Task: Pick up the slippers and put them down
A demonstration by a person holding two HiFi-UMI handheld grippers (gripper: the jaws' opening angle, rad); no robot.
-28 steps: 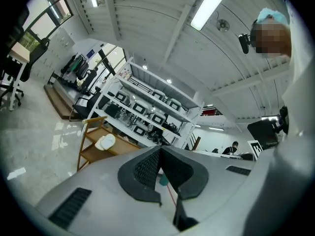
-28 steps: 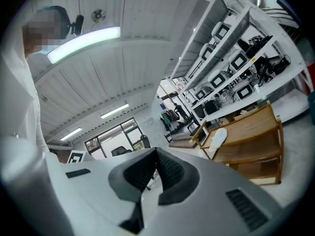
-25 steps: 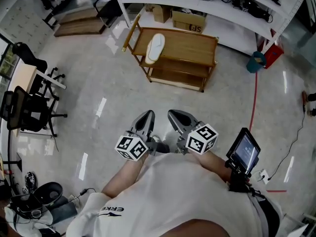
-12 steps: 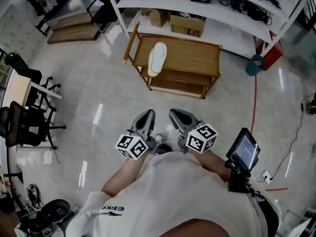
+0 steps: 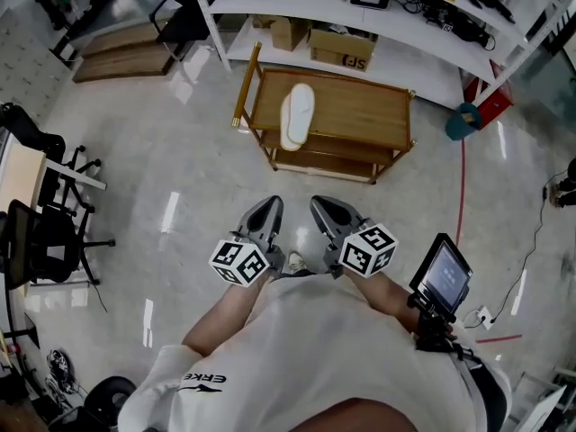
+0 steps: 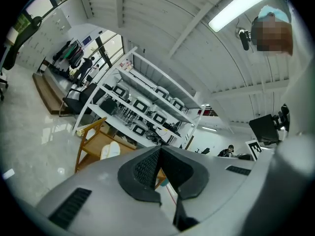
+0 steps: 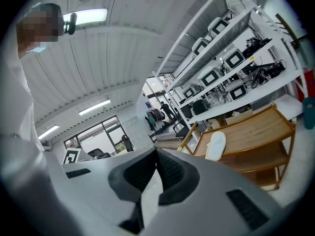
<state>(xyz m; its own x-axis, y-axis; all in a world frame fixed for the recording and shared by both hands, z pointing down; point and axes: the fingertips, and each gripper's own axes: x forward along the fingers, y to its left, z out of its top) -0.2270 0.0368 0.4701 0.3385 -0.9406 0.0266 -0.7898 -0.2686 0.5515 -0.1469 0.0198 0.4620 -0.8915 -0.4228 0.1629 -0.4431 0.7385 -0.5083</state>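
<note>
White slipper flat on top tier of wooden rack, near its left edge, lying lengthwise front to back. Only one seen. Pale, smooth, elongated; strap not made out. Probably light, soft, bendy, not fragile. Best pinched across side rim or heel; likely to droop if taken by one end. Left hand-held gripper and right hand-held gripper closed, empty, well apart from rack.

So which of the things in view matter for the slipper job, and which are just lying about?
Part of the job: white slipper; wooden rack it lies on; left gripper and right gripper, both shut and empty.

Lying about: cardboard box; teal bin; office chair; white shelving.
</note>
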